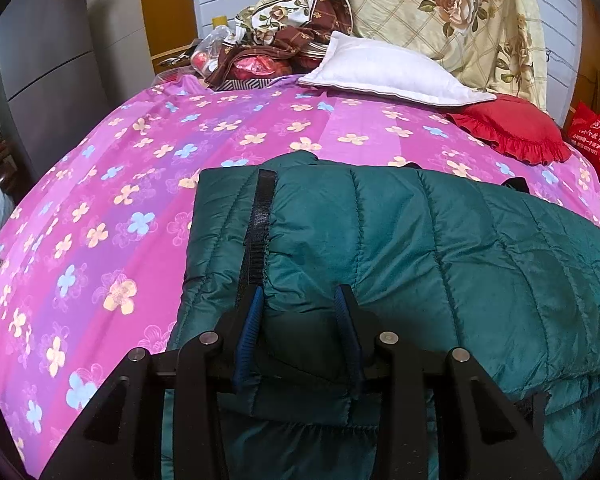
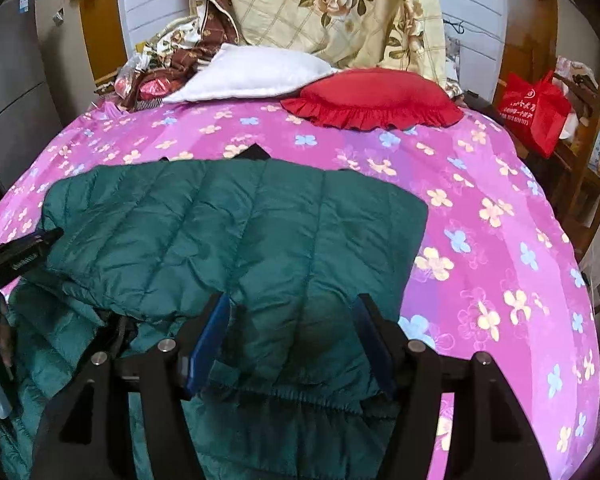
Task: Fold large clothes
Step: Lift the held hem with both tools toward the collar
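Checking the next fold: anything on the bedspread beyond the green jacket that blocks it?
Nothing visible. The green quilted jacket lies on bare pink floral bedspread; the red ruffled cushion and white pillow sit apart at the headboard end.

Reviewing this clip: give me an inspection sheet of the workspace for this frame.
Surface: bed under a pink flowered cover.
Job's things: green quilted jacket lying partly folded on the bed.
Clutter: white pillow, red ruffled cushion, heaped floral bedding at the head.
Grippers: left gripper pinches a jacket fold; right gripper straddles jacket fabric, pads apart.
Cables: nothing seen.
Surroundings: red bag, grey cabinet.
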`<move>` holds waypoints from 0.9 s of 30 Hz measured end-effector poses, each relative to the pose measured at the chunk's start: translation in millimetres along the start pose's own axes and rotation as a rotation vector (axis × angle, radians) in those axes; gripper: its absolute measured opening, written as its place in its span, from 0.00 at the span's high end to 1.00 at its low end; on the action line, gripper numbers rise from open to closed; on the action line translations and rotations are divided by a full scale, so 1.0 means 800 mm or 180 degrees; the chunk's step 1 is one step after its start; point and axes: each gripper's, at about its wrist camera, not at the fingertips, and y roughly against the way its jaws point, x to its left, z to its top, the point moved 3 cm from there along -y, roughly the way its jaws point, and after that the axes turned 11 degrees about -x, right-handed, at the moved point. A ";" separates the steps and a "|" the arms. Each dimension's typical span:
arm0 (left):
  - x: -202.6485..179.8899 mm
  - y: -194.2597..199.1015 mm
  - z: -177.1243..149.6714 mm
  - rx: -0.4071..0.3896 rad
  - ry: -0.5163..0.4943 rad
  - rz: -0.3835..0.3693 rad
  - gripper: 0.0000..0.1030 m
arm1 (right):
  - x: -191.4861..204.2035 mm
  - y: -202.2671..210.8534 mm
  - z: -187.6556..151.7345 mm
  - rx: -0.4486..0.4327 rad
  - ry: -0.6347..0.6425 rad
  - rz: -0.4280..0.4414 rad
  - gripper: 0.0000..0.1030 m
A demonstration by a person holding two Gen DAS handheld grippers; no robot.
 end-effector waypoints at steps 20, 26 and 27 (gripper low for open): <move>0.061 0.091 -0.016 -0.0035 0.0097 -0.0153 0.83 | -0.030 0.053 -0.022 0.0034 -0.0281 -0.0023 0.23; 0.082 0.124 -0.046 0.0032 0.0000 -0.0117 0.83 | -0.037 0.079 -0.055 0.0148 -0.0327 -0.0008 0.23; 0.083 0.127 -0.050 0.0040 -0.0018 -0.0110 0.83 | -0.038 0.082 -0.059 0.0160 -0.0337 -0.0002 0.23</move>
